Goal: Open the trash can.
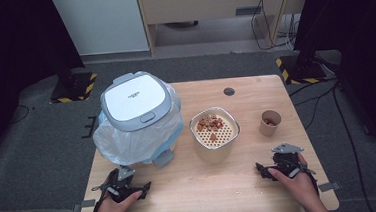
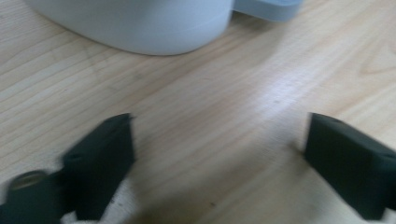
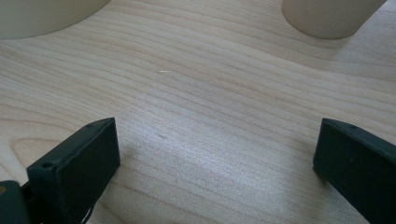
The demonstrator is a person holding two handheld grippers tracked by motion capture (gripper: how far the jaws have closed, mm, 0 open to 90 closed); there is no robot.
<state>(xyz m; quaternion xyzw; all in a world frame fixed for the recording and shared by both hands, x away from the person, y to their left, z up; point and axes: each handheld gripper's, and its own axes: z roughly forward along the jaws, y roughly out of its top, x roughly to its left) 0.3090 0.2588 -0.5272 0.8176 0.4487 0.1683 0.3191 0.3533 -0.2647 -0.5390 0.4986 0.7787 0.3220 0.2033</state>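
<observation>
On the wooden table (image 1: 197, 190), my left gripper (image 1: 124, 184) rests near the front left edge, held in a hand. Its jaws stand wide open over bare wood (image 2: 219, 130). Just beyond it is a white bin (image 1: 136, 114) with a grey-rimmed lid and a clear plastic liner; its base (image 2: 140, 23) shows in the left gripper view. My right gripper (image 1: 279, 162) lies at the front right, also open with nothing between the jaws (image 3: 217, 128). A beige container (image 1: 214, 134) with a perforated insert and brown food bits stands at the centre, its wall (image 3: 42, 16) ahead of the right gripper.
A small paper cup (image 1: 270, 123) with something reddish inside stands right of the container, and its base (image 3: 327, 16) shows in the right gripper view. A round cable hole (image 1: 229, 91) sits near the table's far edge. Dark floor and stands surround the table.
</observation>
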